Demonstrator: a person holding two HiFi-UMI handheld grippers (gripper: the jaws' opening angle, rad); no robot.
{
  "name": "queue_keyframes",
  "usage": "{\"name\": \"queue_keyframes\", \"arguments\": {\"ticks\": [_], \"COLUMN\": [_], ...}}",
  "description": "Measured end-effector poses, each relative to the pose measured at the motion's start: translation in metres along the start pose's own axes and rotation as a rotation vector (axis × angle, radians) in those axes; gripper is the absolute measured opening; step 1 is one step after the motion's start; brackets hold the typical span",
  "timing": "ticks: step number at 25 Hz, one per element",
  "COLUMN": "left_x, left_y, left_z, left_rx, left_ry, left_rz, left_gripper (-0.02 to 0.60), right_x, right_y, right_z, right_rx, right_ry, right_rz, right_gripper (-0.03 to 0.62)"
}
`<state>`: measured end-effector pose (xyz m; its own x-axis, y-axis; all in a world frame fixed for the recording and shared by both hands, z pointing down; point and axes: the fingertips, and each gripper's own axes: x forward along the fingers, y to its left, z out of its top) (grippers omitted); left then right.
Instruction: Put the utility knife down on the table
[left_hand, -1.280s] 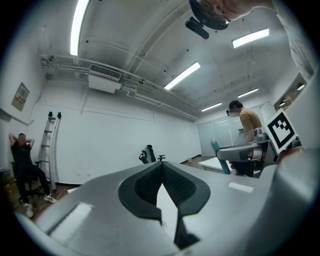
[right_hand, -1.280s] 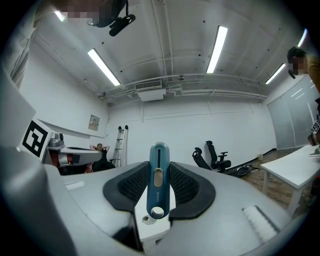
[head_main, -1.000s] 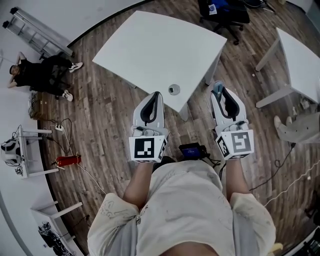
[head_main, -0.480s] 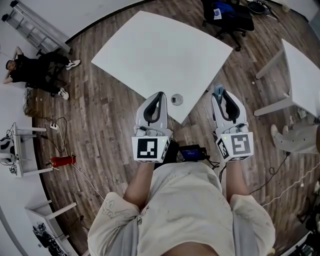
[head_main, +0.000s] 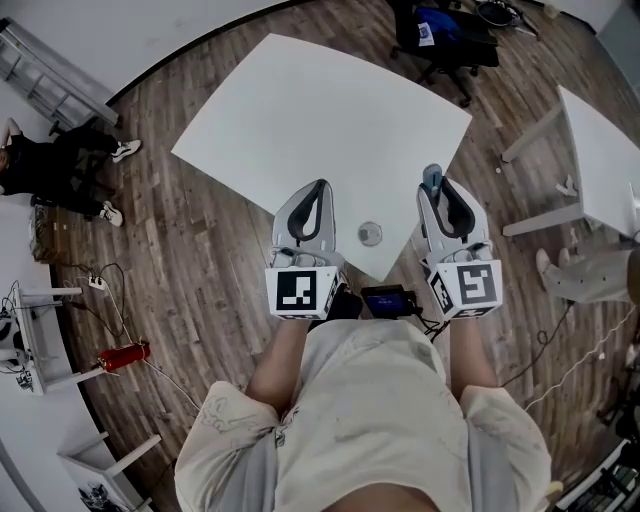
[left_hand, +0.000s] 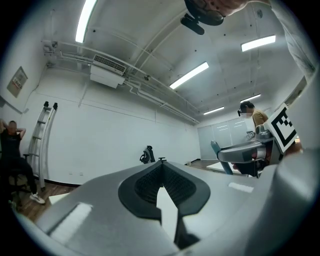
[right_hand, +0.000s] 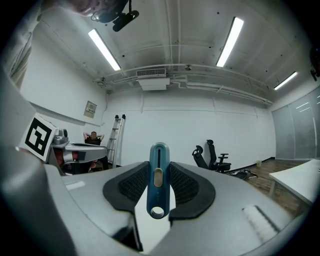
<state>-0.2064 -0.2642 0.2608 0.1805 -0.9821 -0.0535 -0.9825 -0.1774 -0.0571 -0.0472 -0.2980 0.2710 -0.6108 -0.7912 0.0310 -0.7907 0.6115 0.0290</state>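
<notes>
A wooden floor (head_main: 200, 260) is spreading across the whole room, and a big white table (head_main: 320, 110) is standing on it just in front of the person (head_main: 370, 420). A black office chair (head_main: 445, 35) is sitting beyond the table's far corner.

The person is holding both arms out level. The left gripper (head_main: 318, 186) is reaching over the table's near edge; in the left gripper view (left_hand: 161, 167) its jaws are meeting at the tips, clenched on nothing. The right gripper (head_main: 441, 185) is hanging beside the table's right-hand edge. In the right gripper view (right_hand: 159, 167) its pads are pressing in on a blue knife (right_hand: 158, 187) from both sides, gripping it. The knife (head_main: 432, 180) is sticking out past the jaw tips, off the tabletop.

A small round object (head_main: 370, 233) is lying on the table's near corner, between the two grippers.
</notes>
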Motion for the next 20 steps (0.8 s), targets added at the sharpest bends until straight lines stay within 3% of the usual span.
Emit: {"name": "queue_keyframes", "arguments": {"ticks": [6, 9, 13, 20], "left_x": [0.121, 0.159, 0.207, 0.274], "left_y": [0.164, 0.214, 0.229, 0.184], "left_z": [-0.021, -0.034, -0.056, -0.077], "left_rx": [-0.017, -0.015, -0.026, -0.021], "left_ry": [-0.003, 0.000, 0.008, 0.020], "left_rz": [-0.034, -0.052, -0.073, -0.078], "left_gripper": [0.018, 0.018, 0.018, 0.018], "right_x": [0.201, 0.262, 0.309, 0.343], "right_y": [0.020, 0.023, -0.003, -0.077], "right_z": [0.001, -0.003, -0.023, -0.070], "right_rx": [-0.016, -0.024, -0.033, -0.031], "right_ry": [0.042, 0.054, 0.080, 0.176], "right_rz": [-0.042, -0.062, -0.081, -0.044], "right_gripper": [0.135, 0.136, 0.135, 0.135]}}
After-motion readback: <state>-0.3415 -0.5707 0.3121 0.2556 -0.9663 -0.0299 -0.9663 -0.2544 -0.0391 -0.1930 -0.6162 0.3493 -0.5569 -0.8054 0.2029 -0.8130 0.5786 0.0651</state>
